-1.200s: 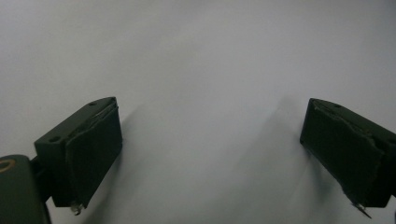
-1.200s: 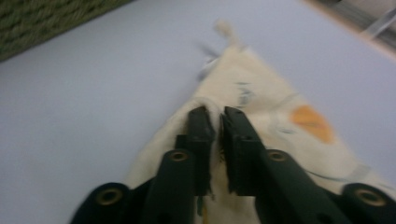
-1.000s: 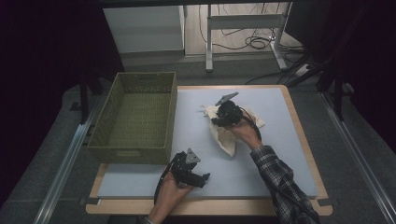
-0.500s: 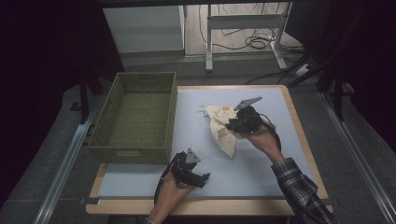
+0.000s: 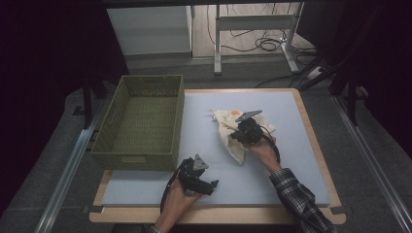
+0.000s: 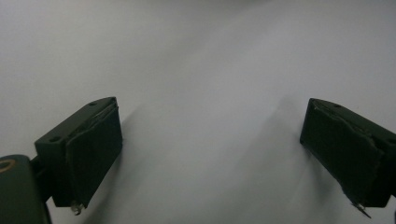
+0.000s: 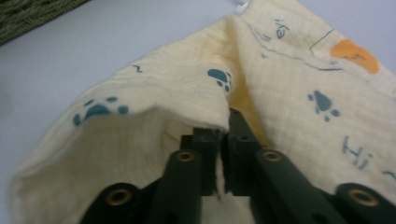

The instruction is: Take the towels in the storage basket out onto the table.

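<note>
**Two claws, one cloth: the right one has its pinch**

Two grippers are at work on the pale blue mat point(image 5: 291, 165). The right gripper point(image 7: 223, 140) has just been closing, and its jaws now stand pressed together on a raised fold of the yellow cloth point(image 7: 187, 98), the fabric draped over and around the jaw tips. In the high view the right gripper point(image 5: 241, 134) sits on top of the cloth point(image 5: 233, 145), which lies crumpled beneath and beyond it. The left gripper point(image 6: 210, 154) hovers over bare mat with its jaws spread wide and nothing between them; from above, the left gripper point(image 5: 206, 184) is well apart from the cloth, off to the near side.

To do this step well, I would judge that the pinch should keep a good bite of fabric, not just the thin edge now caught, so the fold does not slip out when lifted. A straight, slow lift would let the rest of the cloth hang free rather than drag.

The cloth's long axis runs from its printed end, beyond the right claw and toward the green basket point(image 5: 141, 121), back to a narrowing tail on the near side of that claw. The basket stands well off to the claw's left.
</note>
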`<state>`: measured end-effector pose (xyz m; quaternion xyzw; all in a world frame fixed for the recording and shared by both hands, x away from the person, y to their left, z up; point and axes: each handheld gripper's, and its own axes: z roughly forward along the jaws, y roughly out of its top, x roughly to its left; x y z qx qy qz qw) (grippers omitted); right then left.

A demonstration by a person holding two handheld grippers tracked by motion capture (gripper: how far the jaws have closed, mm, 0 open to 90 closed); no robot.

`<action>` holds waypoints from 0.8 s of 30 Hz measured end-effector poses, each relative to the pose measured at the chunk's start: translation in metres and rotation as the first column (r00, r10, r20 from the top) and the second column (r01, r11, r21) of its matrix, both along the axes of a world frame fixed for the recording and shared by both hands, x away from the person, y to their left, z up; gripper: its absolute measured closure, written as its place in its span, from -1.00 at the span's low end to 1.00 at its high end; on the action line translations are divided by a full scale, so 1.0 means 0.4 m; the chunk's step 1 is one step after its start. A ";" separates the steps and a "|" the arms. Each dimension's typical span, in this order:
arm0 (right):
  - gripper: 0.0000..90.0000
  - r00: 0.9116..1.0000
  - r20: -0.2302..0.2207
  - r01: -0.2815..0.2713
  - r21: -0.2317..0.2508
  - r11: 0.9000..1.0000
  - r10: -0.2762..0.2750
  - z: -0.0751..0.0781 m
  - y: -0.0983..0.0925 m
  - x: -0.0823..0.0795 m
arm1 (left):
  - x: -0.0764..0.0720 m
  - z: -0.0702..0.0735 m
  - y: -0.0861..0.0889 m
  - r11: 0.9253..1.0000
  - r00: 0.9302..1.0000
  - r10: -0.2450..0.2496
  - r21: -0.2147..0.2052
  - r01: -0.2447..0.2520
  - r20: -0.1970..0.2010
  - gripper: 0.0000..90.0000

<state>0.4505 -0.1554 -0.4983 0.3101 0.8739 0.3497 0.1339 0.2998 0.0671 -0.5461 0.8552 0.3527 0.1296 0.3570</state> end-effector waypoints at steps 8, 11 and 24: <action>0.94 0.997 0.061 0.037 -0.024 0.999 -0.036 0.095 -0.123 -0.072 | 0.000 0.000 -0.001 1.000 1.000 0.000 -0.001 0.000 0.000 -0.88; 0.94 0.994 0.086 0.072 -0.046 0.996 -0.068 0.136 -0.200 -0.119 | 0.000 0.000 0.000 1.000 1.000 -0.001 0.000 0.001 0.001 -0.88; 0.80 0.981 0.128 0.162 -0.106 0.981 -0.148 0.207 -0.376 -0.238 | 0.000 0.000 -0.001 1.000 1.000 0.000 0.000 0.000 0.002 -0.88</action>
